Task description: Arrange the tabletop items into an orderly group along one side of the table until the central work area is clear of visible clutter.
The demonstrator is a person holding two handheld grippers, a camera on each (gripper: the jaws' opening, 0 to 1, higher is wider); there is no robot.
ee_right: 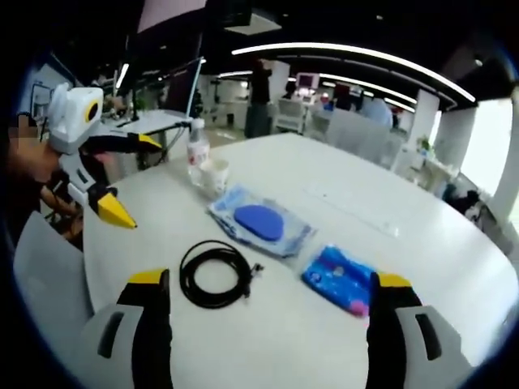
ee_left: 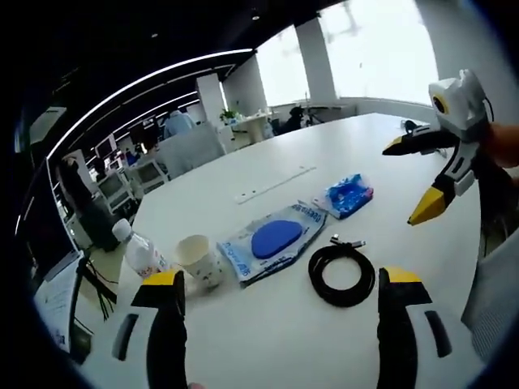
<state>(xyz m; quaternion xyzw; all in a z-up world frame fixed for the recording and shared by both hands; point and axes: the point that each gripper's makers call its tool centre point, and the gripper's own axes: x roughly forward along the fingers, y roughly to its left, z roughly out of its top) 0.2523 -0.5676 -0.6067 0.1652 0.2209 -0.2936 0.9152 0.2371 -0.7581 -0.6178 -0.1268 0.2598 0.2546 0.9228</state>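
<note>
- In the left gripper view, your left claw (ee_left: 280, 292) hangs over the near edge of the white counter (ee_left: 389, 170) with its jaws spread wide and nothing between them.
- Ahead of it the items lie in a loose line across the middle of the counter: a clear bottle (ee_left: 138, 251) at the far left, a paper cup (ee_left: 199, 259) just beside it, then a flat clear pouch holding a blue oval (ee_left: 272, 241), then a small blue packet (ee_left: 349, 194) toward the right.
- A coiled black cable (ee_left: 342, 274) sits nearest your left claw, just in front of the pouch and apart from it.
- Your right claw (ee_left: 422, 180) comes in from the right of this view, raised above the counter, jaws parted and holding nothing.
- In the right gripper view, your right claw (ee_right: 268, 312) is likewise open and empty above the near edge of the counter (ee_right: 422, 203).
- The cable (ee_right: 215, 273) lies just ahead on the left, the blue packet (ee_right: 340, 279) just ahead on the right, and the pouch (ee_right: 259, 220) between and beyond them.
- The cup (ee_right: 216, 174) and bottle (ee_right: 197, 150) stand together near the far left edge, touching or nearly so; I cannot tell which.
- Your left claw (ee_right: 130, 182) shows at the left, lifted clear and parted.
- My reading: the tidying has barely begun. Only the bottle and cup look grouped near an edge; the pouch, packet and cable occupy the central area and all remain to be moved beside them.
</note>
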